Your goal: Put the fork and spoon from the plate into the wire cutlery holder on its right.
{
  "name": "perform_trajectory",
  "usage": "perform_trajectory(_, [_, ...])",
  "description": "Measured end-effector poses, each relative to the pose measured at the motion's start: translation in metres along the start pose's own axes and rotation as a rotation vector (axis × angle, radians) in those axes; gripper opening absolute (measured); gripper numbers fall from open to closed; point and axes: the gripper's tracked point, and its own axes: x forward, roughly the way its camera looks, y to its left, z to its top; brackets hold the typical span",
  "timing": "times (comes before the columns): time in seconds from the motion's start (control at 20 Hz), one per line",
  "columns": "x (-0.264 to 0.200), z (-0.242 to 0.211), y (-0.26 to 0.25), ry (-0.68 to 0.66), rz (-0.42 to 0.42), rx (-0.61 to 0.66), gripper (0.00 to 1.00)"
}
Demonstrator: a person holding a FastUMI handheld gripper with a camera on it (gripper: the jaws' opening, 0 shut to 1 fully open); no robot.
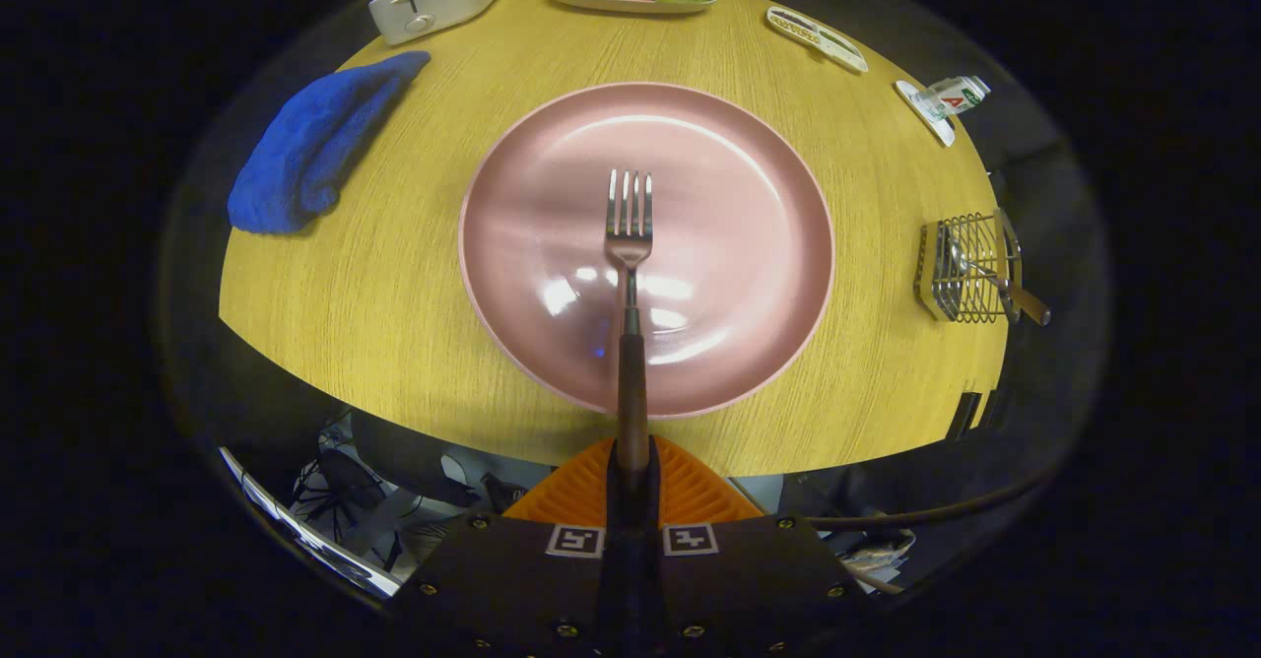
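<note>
Claw [631, 461]: I pinch the fork [629, 234] by its handle, tines out over the plate [749, 195].
Spoon [970, 266]: lies in the holder [970, 269], so the fork goes there too.

A light wood-grain worktop [414, 284] with a curved near edge takes up the scene under warm overhead light, which leaves bright glare patches. Beyond its far rim, toward 12 o'clock, all is dark. Past the near edge, at 7 o'clock, lies a cluttered floor [394, 510] with tangled cables [330, 486].
</note>
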Motion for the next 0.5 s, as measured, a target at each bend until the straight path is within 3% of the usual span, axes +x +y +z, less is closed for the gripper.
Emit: perform_trajectory(0.5, [-0.058, 0.028, -0.031, -0.097, -0.068, 0.03, 0.08])
